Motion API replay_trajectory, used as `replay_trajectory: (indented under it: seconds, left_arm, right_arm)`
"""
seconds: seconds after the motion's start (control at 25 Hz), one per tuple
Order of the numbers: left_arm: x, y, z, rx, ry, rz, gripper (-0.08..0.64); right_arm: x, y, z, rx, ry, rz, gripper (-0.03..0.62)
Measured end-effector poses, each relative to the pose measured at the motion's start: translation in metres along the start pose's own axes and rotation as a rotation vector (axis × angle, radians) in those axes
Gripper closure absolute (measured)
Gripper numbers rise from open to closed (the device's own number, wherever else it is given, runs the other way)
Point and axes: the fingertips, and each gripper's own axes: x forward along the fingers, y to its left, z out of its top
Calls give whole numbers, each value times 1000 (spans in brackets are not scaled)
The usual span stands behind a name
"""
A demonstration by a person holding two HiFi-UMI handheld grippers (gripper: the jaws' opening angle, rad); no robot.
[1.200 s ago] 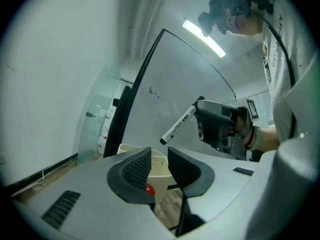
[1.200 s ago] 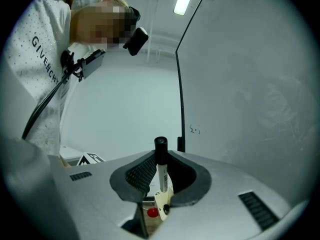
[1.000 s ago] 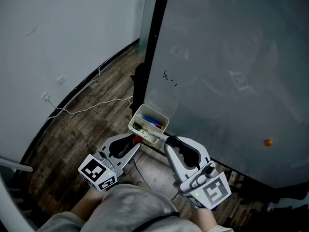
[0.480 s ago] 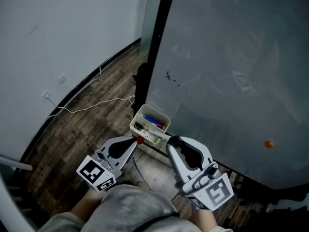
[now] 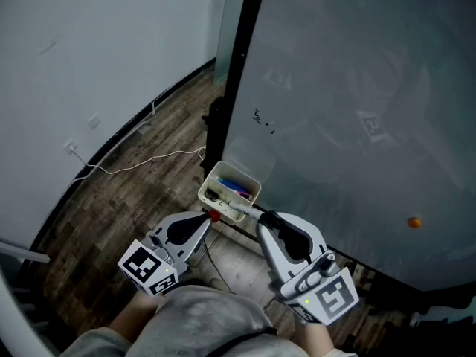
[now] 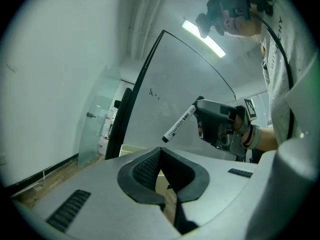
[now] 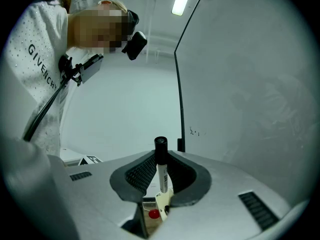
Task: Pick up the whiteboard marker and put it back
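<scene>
Little has moved vs 1 s ago: both grippers sit a touch lower and nearer the person in head view, and the marker end stays at the tray's near edge.

The right gripper (image 5: 262,218) is clamped on the whiteboard marker (image 5: 249,213). Its own view shows the marker (image 7: 161,171) upright btwn the two black pads, w/ the white barrel in the grip and the black cap sticking out past the jaw tips. In head view the cap end reaches the near rim of the cream tray (image 5: 239,173); can't tell if it touches. The tray hangs at the lower left corner of the whiteboard (image 5: 357,110), w/ a blue marker (image 5: 236,188) lying inside along its far side. A small red knob (image 5: 215,216) shows just below the tray's near edge.

The left gripper (image 5: 211,222) has its jaws closed w/ nothing btwn them, tips just beside the red knob and below the tray. From its view the held marker (image 6: 180,124) slants down-left out of the right gripper, in front of the board.

An orange dot (image 5: 413,221) sits near the board's lower right edge. A white cable (image 5: 141,166) runs over the wood floor (image 5: 126,199) left of the board.
</scene>
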Motion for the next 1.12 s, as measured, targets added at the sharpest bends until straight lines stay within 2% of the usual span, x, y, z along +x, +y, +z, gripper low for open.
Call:
replay_trajectory:
  seconds: [0.8, 1.12]
  left_arm:
    - [1, 26, -11, -51, -14, 53, 545]
    - [-1, 38, -26, -75, 10, 76, 545]
  right_arm:
    - [10, -15, -31, 39, 45, -15, 517]
    - [14, -23, -52, 68, 79, -36, 517]
